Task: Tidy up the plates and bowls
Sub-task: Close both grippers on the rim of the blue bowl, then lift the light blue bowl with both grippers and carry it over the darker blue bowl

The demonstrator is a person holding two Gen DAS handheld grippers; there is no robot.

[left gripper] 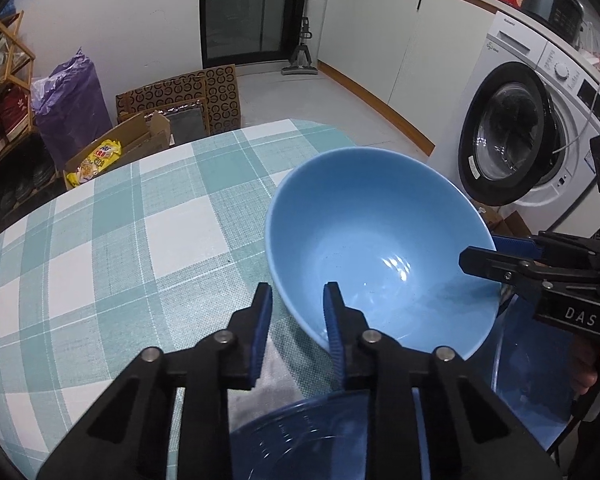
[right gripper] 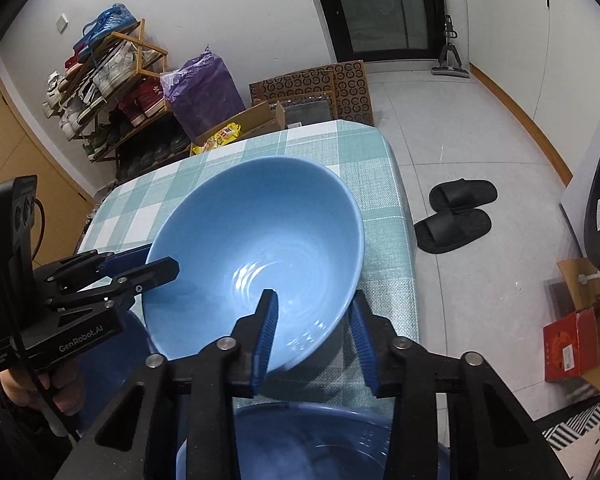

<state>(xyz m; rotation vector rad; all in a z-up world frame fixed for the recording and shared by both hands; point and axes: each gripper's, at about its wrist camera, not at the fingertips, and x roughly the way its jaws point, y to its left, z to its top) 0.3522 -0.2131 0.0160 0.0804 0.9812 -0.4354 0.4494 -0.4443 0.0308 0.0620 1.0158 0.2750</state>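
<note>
A large light-blue bowl [left gripper: 380, 248] is held tilted above the checked tablecloth [left gripper: 120, 232]. My left gripper [left gripper: 298, 300] straddles its near rim, one finger inside and one outside. My right gripper [right gripper: 314, 312] straddles the opposite rim the same way, and it shows at the right of the left wrist view [left gripper: 496, 258]. The bowl also fills the right wrist view [right gripper: 256, 248], where the left gripper [right gripper: 148, 266] grips its left rim. A translucent dark-blue bowl [left gripper: 308, 436] sits just below my left gripper, and one [right gripper: 312, 440] below my right.
The table's right edge [right gripper: 404, 216] drops to a tiled floor with black slippers [right gripper: 456, 216]. A washing machine [left gripper: 532, 136] stands to the right. Cardboard boxes [left gripper: 180, 108], a purple bag [left gripper: 72, 104] and a shoe rack [right gripper: 108, 84] lie beyond the table's far edge.
</note>
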